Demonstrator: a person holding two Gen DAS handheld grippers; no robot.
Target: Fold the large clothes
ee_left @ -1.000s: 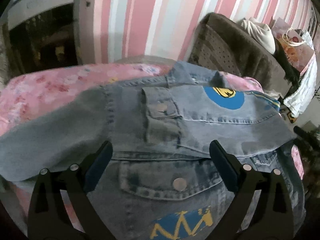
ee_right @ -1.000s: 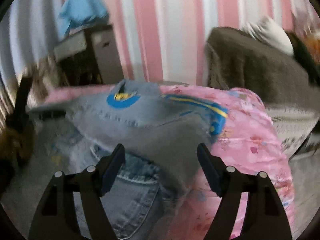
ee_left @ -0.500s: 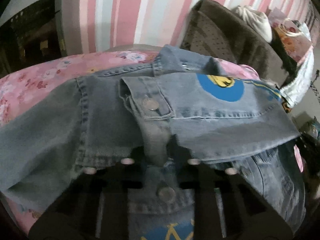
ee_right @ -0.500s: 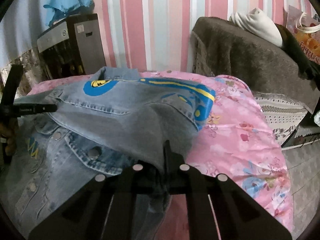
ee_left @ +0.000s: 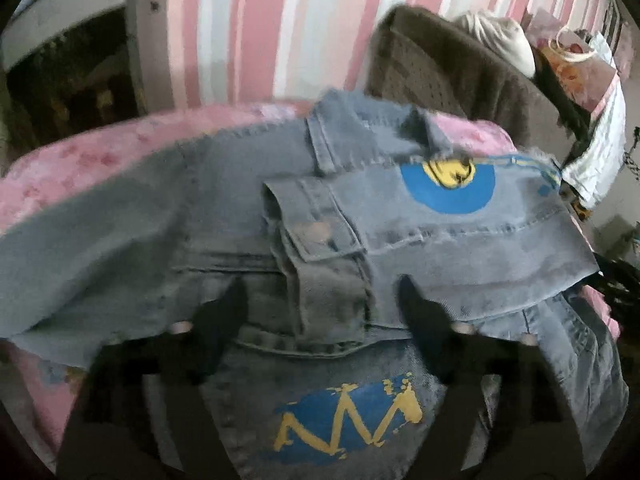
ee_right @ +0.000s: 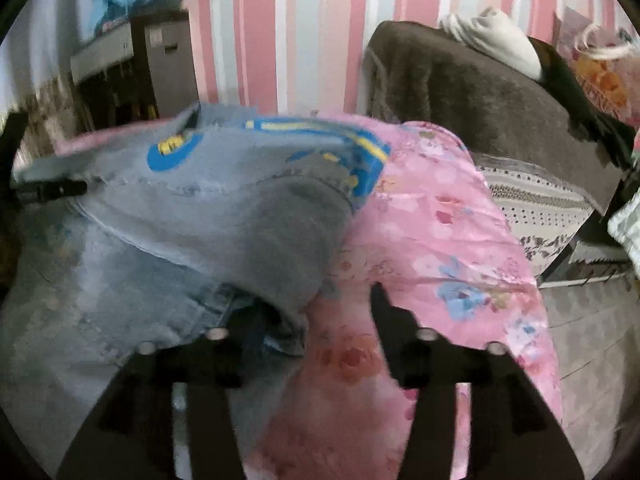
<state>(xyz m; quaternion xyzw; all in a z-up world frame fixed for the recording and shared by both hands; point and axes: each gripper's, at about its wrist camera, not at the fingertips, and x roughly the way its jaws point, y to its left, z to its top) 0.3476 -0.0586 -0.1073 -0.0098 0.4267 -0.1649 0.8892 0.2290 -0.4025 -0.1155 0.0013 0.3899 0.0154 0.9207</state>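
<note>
A blue denim jacket with blue and yellow painted patches lies on a pink floral bed cover. Its sleeves are folded across the chest. In the left wrist view my left gripper is open, its fingers astride the folded sleeve cuff above the chest pocket. In the right wrist view the jacket lies at left on the cover. My right gripper is open, its left finger over the denim edge, its right finger over the cover. The frames are blurred.
A brown-covered sofa with white clothes stands behind the bed at right. A dark cabinet with a blue cloth on top stands at the back left. A pink striped wall runs behind. My left gripper's fingertip shows at the far left.
Both grippers were shut on the folded denim half a second ago. Both have opened and let go. The jacket stays folded on the bed.
</note>
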